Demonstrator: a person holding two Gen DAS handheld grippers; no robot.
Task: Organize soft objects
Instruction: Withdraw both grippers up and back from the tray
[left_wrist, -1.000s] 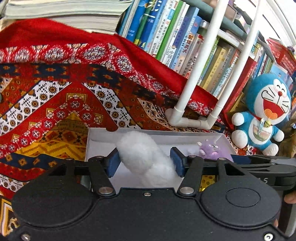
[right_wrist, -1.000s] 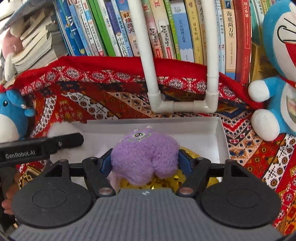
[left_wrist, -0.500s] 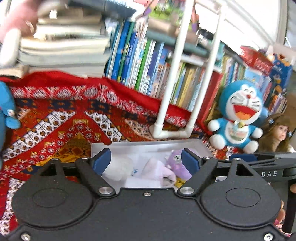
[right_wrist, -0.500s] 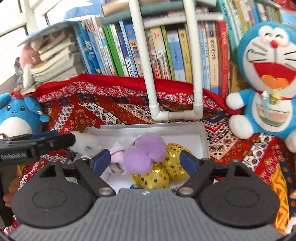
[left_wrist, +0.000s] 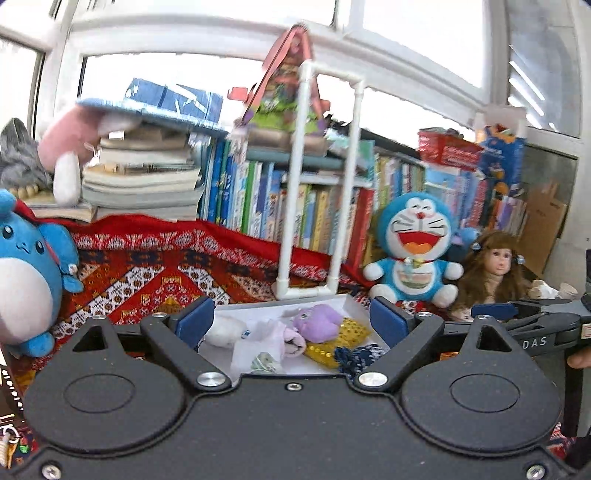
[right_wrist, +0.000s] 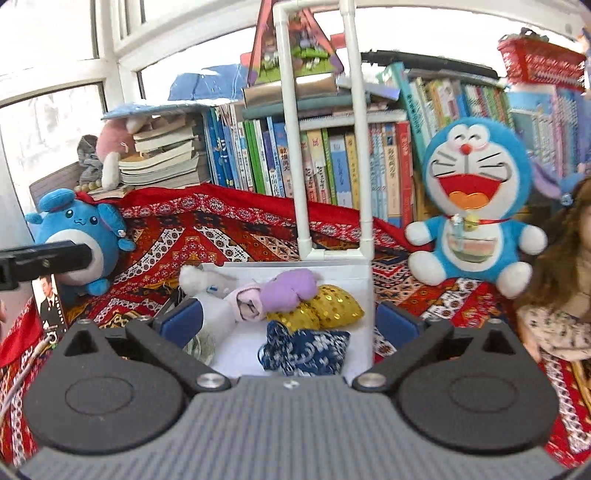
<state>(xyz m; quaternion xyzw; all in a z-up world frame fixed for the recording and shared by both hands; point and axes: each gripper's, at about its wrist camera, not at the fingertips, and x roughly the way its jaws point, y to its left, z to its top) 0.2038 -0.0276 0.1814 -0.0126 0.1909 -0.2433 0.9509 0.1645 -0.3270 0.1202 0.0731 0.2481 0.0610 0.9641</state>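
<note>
On a red patterned cloth (right_wrist: 229, 236) before bookshelves (right_wrist: 332, 166), both hand-held grippers' jaws are opening, empty.

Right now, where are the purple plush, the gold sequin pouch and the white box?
purple plush (right_wrist: 290, 290), right wrist view, middle of its body.
gold sequin pouch (right_wrist: 332, 308), right wrist view, its sequined top.
white box (right_wrist: 364, 291), right wrist view, its right wall.

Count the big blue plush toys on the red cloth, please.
2. The round blue plush sits left of the white box; the blue cat plush sits right of it. Others may be hidden.
</note>
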